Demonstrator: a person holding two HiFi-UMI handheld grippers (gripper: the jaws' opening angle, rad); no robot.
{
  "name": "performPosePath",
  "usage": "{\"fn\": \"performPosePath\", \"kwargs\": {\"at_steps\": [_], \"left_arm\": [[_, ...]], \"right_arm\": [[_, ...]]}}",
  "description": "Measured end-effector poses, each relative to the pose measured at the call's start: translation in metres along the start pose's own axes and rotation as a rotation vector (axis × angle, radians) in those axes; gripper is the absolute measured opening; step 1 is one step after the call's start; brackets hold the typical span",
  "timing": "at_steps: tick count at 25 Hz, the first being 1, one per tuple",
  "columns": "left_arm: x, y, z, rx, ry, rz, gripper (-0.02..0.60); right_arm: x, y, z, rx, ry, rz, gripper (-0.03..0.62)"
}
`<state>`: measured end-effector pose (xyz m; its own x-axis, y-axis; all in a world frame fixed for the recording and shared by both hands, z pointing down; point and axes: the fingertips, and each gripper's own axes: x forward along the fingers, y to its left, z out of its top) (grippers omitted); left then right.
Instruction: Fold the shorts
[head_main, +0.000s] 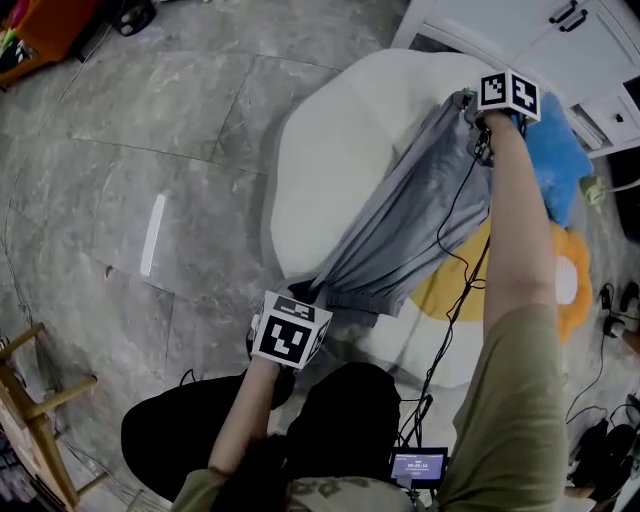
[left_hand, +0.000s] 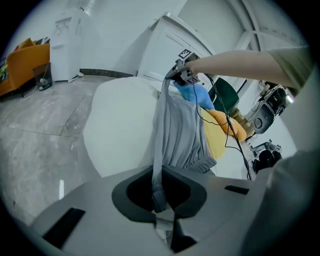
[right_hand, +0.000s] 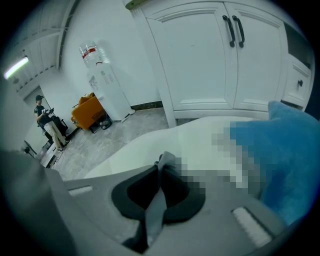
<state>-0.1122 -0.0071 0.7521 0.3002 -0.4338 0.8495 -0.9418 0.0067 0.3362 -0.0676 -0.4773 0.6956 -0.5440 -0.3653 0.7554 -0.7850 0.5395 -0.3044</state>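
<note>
Left tongs (head_main: 314, 290), near edge of the scene: closed, pinching one end of the grey shorts (head_main: 405, 215). In the left gripper view a narrow bunched strip of the fabric runs straight down into the shut jaws.

Right tongs (head_main: 468, 102), far right, on an outstretched arm in an olive sleeve (head_main: 510, 400): closed too. The right gripper view shows a twisted fold of the same grey cloth clamped between the jaws and poking out past them.

Shorts hang stretched between the two tongs, running diagonally from near left to far right. They are gathered tight at both grips and fan wider in the middle. Ribbed waistband at the lower, near-right edge.

Below the shorts: a large white rounded cushion (head_main: 325, 150) on the floor. The near part of the fabric rests on or just above it; I cannot tell which.

Right of the shorts: a yellow patch (head_main: 450, 290) on the cushion, an orange soft thing (head_main: 572, 285) beyond it, and a blue plush thing (head_main: 555, 160) just beside the right tongs.

A black cable (head_main: 452, 225) trails from the right tongs down across the shorts towards the person.

Far right: white cabinet (head_main: 530, 40) with dark handles. Grey marbled floor tiles (head_main: 150, 140) on the left. Wooden chair (head_main: 35, 400) at the near left edge.
</note>
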Motion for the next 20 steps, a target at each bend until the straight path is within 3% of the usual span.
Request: {"fn": "performPosePath", "kwargs": {"at_steps": [3, 5, 7, 8, 11, 13, 16, 20], "left_arm": [[0.002, 0.002, 0.000, 0.014, 0.011, 0.020, 0.034], [0.002, 0.004, -0.001, 0.034, 0.018, 0.041, 0.112], [0.001, 0.007, 0.000, 0.060, 0.024, 0.053, 0.184], [0.000, 0.007, 0.000, 0.073, 0.027, 0.052, 0.207], [-0.007, 0.001, 0.005, 0.143, 0.033, 0.048, 0.305], [-0.015, -0.005, 0.014, 0.196, 0.015, 0.044, 0.331], [-0.025, -0.018, 0.033, 0.280, -0.028, 0.017, 0.347], [-0.022, -0.033, 0.060, 0.423, -0.008, -0.021, 0.350]], "right_arm": [[0.007, -0.006, -0.007, 0.007, -0.006, -0.022, 0.009], [0.008, -0.006, -0.009, 0.000, -0.013, -0.018, 0.052], [0.006, -0.002, -0.009, -0.004, -0.027, 0.019, 0.222], [0.003, 0.002, -0.008, -0.010, -0.037, 0.042, 0.245], [-0.009, 0.008, -0.006, -0.058, -0.063, 0.071, 0.247], [-0.021, 0.010, -0.003, -0.090, -0.076, 0.084, 0.247], [-0.044, 0.016, -0.001, -0.124, -0.105, 0.122, 0.247], [-0.077, 0.027, -0.021, -0.255, -0.076, 0.146, 0.247]]}}
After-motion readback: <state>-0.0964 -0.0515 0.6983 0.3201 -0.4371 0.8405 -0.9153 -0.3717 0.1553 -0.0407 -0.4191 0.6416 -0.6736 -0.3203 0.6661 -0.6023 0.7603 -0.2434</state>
